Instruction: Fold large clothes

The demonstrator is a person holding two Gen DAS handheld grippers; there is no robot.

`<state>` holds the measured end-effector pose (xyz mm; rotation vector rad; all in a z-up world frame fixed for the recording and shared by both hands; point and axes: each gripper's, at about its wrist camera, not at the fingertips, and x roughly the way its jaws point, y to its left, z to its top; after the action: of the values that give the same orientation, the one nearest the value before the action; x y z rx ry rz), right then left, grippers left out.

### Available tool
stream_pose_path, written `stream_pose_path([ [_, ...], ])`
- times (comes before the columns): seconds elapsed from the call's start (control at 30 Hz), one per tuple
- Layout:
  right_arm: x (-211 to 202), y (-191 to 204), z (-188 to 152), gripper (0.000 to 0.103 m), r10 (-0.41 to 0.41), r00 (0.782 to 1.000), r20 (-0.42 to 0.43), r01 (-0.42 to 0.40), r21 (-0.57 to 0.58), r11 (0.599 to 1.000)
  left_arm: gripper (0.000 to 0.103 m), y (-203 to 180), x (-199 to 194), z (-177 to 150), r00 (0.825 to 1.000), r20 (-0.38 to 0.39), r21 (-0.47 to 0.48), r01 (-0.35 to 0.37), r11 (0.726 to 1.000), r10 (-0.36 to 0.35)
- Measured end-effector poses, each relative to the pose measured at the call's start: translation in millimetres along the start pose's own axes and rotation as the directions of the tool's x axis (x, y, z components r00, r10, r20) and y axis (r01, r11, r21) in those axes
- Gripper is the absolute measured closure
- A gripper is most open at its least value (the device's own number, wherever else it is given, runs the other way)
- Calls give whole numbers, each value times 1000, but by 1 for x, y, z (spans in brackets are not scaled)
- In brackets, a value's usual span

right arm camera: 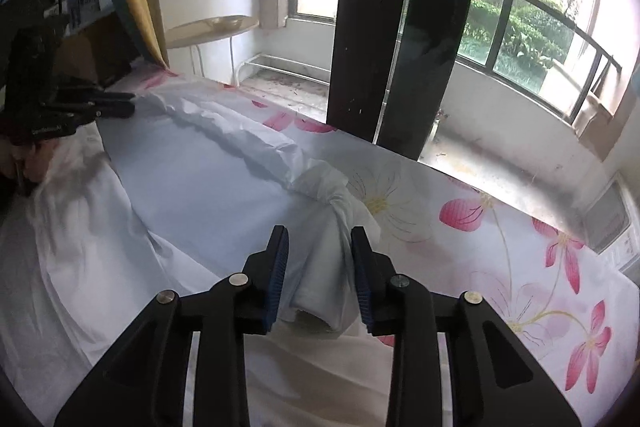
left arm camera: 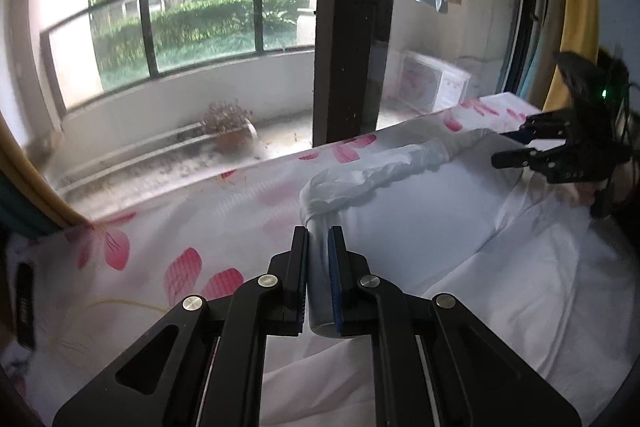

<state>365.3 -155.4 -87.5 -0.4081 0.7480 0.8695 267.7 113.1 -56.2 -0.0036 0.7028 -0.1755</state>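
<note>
Your left gripper (left arm camera: 318, 243) has its jaws nearly shut on a pinched fold of the white garment (left arm camera: 420, 203), the cloth running up between the pads and out past the tips, so that corner is yours. Your right gripper (right arm camera: 320, 247) is the weak side: its jaws stand partly apart around a bunched corner of the same garment, with a visible gap on the left pad, and I judge the pads are not pressing. If you lift or pull from here, that corner may slide out, and the fold would sag unevenly while the left side drags the cloth askew. Beyond the fingers, the garment lies spread on the flowered bedsheet (right arm camera: 520, 239), its rumpled rolled edge (right arm camera: 240, 143) stretching from one gripper to the other. That twisted edge could lock creases into the fold unless it is smoothed. Farther off stands the balcony door frame (left arm camera: 348, 27).
</note>
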Motion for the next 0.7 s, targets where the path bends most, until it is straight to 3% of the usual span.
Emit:
stream_pose_path([
  [0.03, -1, 1, -1, 84, -9, 1000, 1, 9, -10, 1000, 92, 3, 3, 1, 999, -30, -18, 40, 999, -40],
  [0.13, 0, 5, -4, 88, -30, 1000, 6, 31, -40, 999, 86, 13, 19, 0, 987, -127, -74, 84, 994, -93],
  [0.27, -1, 12, -5, 88, -73, 997, 23, 75, -95, 993, 39, 28, 36, -4, 970, -192, -154, 122, 981, -150],
  [0.33, -1, 18, -5, 88, -118, 992, 35, 122, -137, 983, 35, 27, 38, -6, 965, -197, -152, 146, 978, -175],
  [0.53, 1, 28, -4, 88, -167, 985, 53, 174, -200, 964, 37, 15, 38, -6, 963, -230, -101, 122, 987, -143],
  [0.57, 1, 28, -4, 88, -165, 985, 52, 172, -200, 965, 55, 13, 38, -7, 961, -229, -93, 139, 986, -157],
  [0.63, 3, 26, -3, 88, -159, 986, 42, 164, -201, 966, 62, 11, 38, -7, 960, -232, -88, 142, 986, -159],
  [0.7, 4, 24, -2, 87, -148, 989, 24, 149, -196, 969, 77, 12, 36, -5, 964, -224, -75, 133, 988, -146],
])
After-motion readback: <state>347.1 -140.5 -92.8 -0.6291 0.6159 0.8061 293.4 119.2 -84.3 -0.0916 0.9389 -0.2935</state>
